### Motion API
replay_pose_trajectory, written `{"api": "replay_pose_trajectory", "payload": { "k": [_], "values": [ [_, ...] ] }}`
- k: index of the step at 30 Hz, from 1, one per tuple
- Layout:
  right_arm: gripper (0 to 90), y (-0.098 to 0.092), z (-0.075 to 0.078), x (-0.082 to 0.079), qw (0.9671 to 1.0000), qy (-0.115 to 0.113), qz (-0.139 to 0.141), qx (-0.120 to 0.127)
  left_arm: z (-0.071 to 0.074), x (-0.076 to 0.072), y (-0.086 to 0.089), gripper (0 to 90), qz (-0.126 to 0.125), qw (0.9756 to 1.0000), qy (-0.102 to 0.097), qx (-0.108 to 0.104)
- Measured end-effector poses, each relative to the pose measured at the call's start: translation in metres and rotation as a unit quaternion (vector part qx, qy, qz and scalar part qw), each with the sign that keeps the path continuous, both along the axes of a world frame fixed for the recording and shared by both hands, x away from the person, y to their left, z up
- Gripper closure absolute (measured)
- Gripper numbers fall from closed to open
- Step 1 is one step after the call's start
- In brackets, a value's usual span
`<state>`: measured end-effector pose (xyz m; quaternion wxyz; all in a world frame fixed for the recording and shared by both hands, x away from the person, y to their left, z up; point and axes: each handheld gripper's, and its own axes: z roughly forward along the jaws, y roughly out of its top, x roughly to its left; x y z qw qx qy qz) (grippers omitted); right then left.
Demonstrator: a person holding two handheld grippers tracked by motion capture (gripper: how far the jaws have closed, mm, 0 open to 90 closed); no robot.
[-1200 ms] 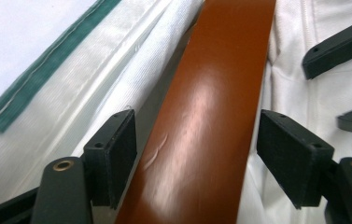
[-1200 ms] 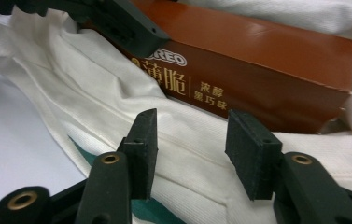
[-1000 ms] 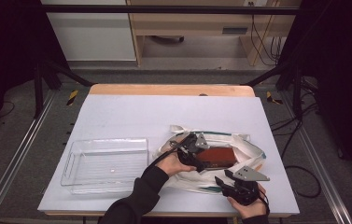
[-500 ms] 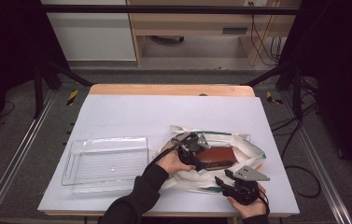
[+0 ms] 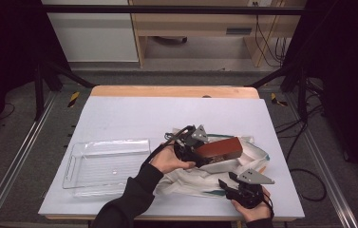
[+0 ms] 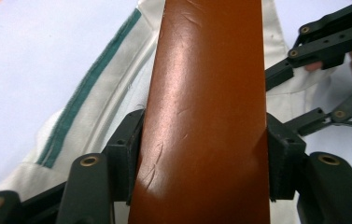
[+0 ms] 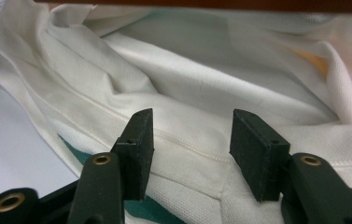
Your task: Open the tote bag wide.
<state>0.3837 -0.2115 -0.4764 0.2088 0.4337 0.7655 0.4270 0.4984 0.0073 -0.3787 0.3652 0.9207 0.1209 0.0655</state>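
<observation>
- Table pale, w/ wood strip along far edge; person's sleeve and forearms come in from near side.
- Clear plastic tray on left-near part of table, well apart from the cloth, nothing seen in it.
- White cloth w/ green stripe, crumpled, right of centre; spreads under and around both grippers. In left gripper view stripe runs along the cloth's left part.
- Brown block — leather-look, scuffed top — sits above the cloth, near its far part, tilted, right end a bit higher in high view.
- Left gripper has block by its left end; jaws have just been closing, block between them. Left gripper view: both pads pressed flat on the block's long sides, one each side, no gap seen. Firm grip.
- Block looks clear of the cloth; contact underneath hidden, can't tell for sure.
- Right gripper near right edge of cloth, nearer the person than the block, just beside it but apart.
- Right gripper view: jaws parted, have just been opening a little, pads spread w/ cloth fold and seam lying under the gap; pads not pinching cloth that I can see. Dark brown edge of block along top of that view, beyond the tips.
- In the way: cloth folds bunched close under block, right gripper just off the block's near-right end.
</observation>
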Motion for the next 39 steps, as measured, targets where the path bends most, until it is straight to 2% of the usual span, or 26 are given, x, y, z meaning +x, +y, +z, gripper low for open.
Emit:
{"api": "replay_pose_trajectory", "payload": {
  "k": [2,3,9,11,18,24,32,39],
  "values": [
    [46.3,0.001,0.001,0.0,1.0,-0.007,-0.001,0.002,0.005,-0.001,0.004,41.4,0.003,1.0,0.0,0.001],
    [45.6,0.001,0.002,-0.001,1.0,-0.009,-0.001,0.003,0.007,-0.002,0.006,41.5,0.005,1.0,-0.001,-0.005],
    [38.5,0.002,0.008,0.0,0.9995,-0.031,-0.007,0.005,0.022,-0.009,0.022,41.7,-0.006,0.9998,-0.008,-0.015],
    [35.9,0.003,0.01,0.001,0.9994,-0.034,-0.01,0.007,0.028,-0.011,0.028,41.7,-0.01,0.9998,-0.012,-0.011],
    [29.7,0.002,0.013,0.003,0.999,-0.039,-0.022,0.008,0.042,-0.017,0.051,41.8,-0.002,0.9997,-0.02,-0.016],
    [27.2,0.0,0.016,0.004,0.9985,-0.044,-0.03,0.008,0.048,-0.02,0.074,41.9,0.004,0.9996,-0.028,-0.008],
    [25.9,0.003,0.018,0.005,0.9986,-0.044,-0.029,0.007,0.051,-0.02,0.106,42.0,0.025,0.9992,-0.026,-0.015],
    [24.4,0.008,0.019,0.007,0.9988,-0.042,-0.025,0.005,0.052,-0.02,0.119,42.1,0.02,0.9995,-0.023,-0.006]
  ]
}}
